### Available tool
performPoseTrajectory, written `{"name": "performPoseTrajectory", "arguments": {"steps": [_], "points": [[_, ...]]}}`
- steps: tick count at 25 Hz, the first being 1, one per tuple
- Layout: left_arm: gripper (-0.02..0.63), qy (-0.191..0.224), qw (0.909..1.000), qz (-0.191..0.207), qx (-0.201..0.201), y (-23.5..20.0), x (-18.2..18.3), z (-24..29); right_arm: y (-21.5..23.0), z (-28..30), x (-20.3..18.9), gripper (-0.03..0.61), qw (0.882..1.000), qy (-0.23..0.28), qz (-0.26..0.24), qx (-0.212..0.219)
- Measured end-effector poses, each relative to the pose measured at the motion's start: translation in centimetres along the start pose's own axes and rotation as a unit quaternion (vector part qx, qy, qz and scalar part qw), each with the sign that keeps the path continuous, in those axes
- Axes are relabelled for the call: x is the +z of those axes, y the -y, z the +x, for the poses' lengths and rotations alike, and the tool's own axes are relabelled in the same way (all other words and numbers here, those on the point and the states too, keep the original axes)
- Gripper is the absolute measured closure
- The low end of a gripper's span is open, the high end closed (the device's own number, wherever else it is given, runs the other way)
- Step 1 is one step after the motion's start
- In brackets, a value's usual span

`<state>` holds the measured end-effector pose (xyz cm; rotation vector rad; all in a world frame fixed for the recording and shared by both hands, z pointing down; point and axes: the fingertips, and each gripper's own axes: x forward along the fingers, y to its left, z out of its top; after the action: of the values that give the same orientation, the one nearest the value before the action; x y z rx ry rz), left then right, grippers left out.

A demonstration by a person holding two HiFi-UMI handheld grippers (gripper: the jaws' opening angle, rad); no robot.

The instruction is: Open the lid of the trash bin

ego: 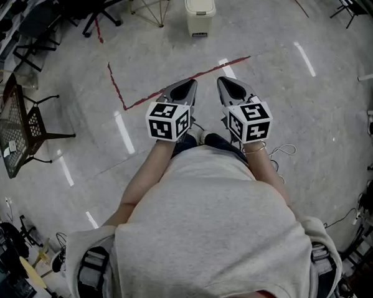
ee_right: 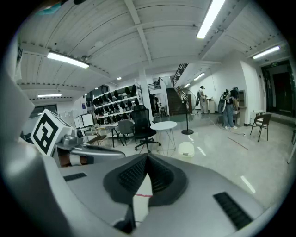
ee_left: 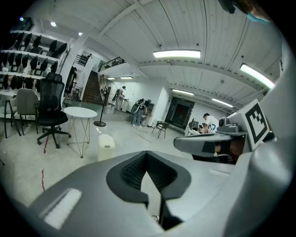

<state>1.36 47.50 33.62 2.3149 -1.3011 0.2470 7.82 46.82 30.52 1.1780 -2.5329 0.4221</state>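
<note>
The cream trash bin stands on the floor well ahead of me, its lid down. It shows small in the left gripper view and in the right gripper view. My left gripper and right gripper are held side by side at waist height, pointing toward the bin and far from it. Each one's jaws meet at the tip with nothing between them, as the left gripper and right gripper show in their own views.
A red tape line crosses the floor between me and the bin. A white round table and a black office chair stand left of the bin. A mesh chair is at my left, cables at my right. People stand far back.
</note>
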Motion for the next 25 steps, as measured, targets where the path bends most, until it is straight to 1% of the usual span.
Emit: {"name": "performPoseTrajectory", "arguments": {"steps": [5,11,16,19,22,25], "points": [[0.604,0.005,0.9999,0.006,0.013,-0.3,0.5,0.6,0.2,0.0,-0.3,0.572,1.0,-0.005,-0.005,0.006],[0.604,0.018,0.9997,-0.017,0.007,0.1,1.0,1.4,0.8,-0.2,-0.3,0.572,1.0,-0.004,-0.009,0.008],[0.604,0.031,0.9994,-0.017,0.0,0.8,1.7,1.9,2.1,-0.9,0.8,0.572,0.999,0.046,0.024,0.011],[0.604,0.029,0.9993,-0.02,-0.013,1.6,1.4,2.5,2.9,-1.3,0.5,0.571,0.999,0.041,0.014,0.014],[0.604,0.051,0.9985,-0.021,-0.004,2.2,1.8,2.7,3.6,-1.9,0.0,0.572,0.999,0.032,0.016,0.027],[0.604,0.059,0.9978,-0.028,0.006,2.8,1.7,2.9,4.3,-2.6,-0.6,0.571,0.999,0.028,0.022,0.03]]}}
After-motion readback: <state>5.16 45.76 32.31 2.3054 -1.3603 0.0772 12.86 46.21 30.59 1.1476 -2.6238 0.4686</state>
